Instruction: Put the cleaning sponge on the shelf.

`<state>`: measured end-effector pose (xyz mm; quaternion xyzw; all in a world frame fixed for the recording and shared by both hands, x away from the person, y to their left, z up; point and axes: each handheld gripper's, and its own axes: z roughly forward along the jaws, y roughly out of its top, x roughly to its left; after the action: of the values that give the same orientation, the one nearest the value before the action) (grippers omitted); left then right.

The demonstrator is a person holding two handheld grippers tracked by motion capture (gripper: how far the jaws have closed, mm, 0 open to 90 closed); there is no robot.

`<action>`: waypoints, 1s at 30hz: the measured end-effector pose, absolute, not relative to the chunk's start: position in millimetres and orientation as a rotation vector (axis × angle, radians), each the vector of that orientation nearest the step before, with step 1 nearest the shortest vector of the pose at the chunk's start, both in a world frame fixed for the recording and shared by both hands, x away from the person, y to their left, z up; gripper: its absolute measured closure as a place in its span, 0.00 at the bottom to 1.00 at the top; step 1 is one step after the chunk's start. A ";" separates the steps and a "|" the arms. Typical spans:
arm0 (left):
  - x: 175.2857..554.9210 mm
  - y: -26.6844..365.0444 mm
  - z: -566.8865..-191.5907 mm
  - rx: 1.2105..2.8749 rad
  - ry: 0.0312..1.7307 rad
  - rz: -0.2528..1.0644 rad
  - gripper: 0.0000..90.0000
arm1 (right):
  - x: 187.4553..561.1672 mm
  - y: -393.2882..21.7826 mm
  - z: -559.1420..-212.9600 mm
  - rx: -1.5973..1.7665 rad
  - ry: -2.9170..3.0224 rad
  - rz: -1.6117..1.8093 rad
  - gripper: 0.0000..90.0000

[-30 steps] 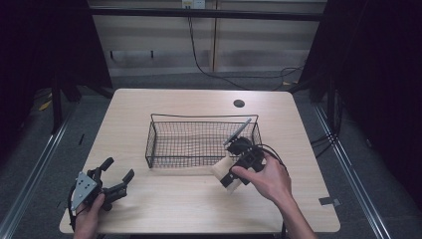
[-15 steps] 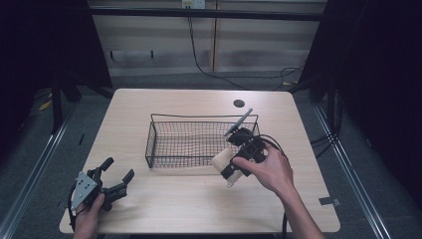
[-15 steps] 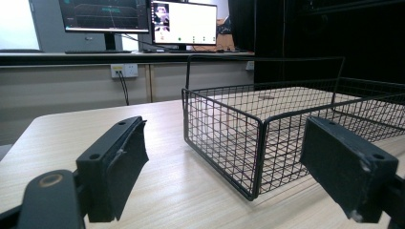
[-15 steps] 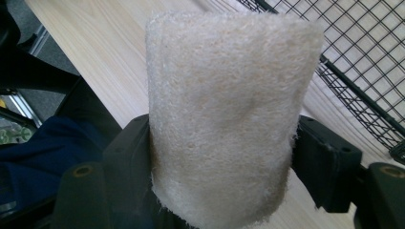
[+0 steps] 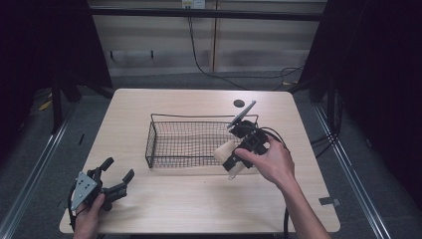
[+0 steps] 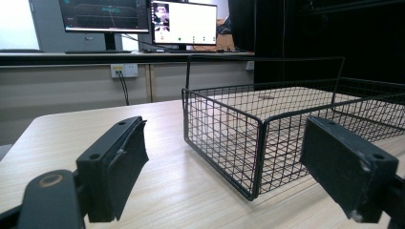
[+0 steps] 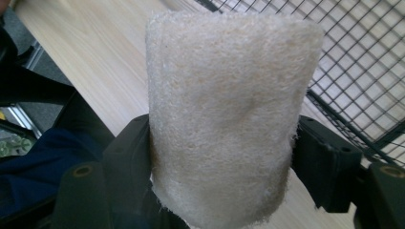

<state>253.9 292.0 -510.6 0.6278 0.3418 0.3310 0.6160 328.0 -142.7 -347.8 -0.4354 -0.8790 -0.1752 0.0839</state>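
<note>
Right tool (image 5: 230,158), tilted over basket (image 5: 199,119) rim

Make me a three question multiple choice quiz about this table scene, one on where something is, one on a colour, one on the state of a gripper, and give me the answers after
1. Where is the left gripper?
A. near the table's front left corner
B. inside the wire basket
C. beside the dark round spot at the far edge

2. What colour is the loofah sponge?
A. bright blue
B. cream
C. black

3. How is the right gripper?
A. open and empty
B. shut on the sponge
C. lying on the floor

Answers: 1 A, the high view shows it low at the left, apart from the wire basket. 2 B, the right gripper view shows pale cream fibres. 3 B, both jaws press the sponge's sides at the basket's near right corner.
</note>
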 end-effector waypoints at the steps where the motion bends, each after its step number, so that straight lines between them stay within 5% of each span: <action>1: 253.9 292.1 -510.6 1.446 0.787 0.763 0.17 | 329.1 -142.5 -346.3 -1.306 -2.628 -0.511 0.31; 30: 253.9 292.1 -510.6 1.446 0.787 0.763 0.17 | 367.4 -148.5 -343.7 -1.371 -2.611 -0.445 0.31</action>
<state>253.9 292.1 -510.6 0.6278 0.3419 0.3311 0.6159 367.4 -148.5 -343.7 -0.4583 -0.8726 -0.1488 0.0794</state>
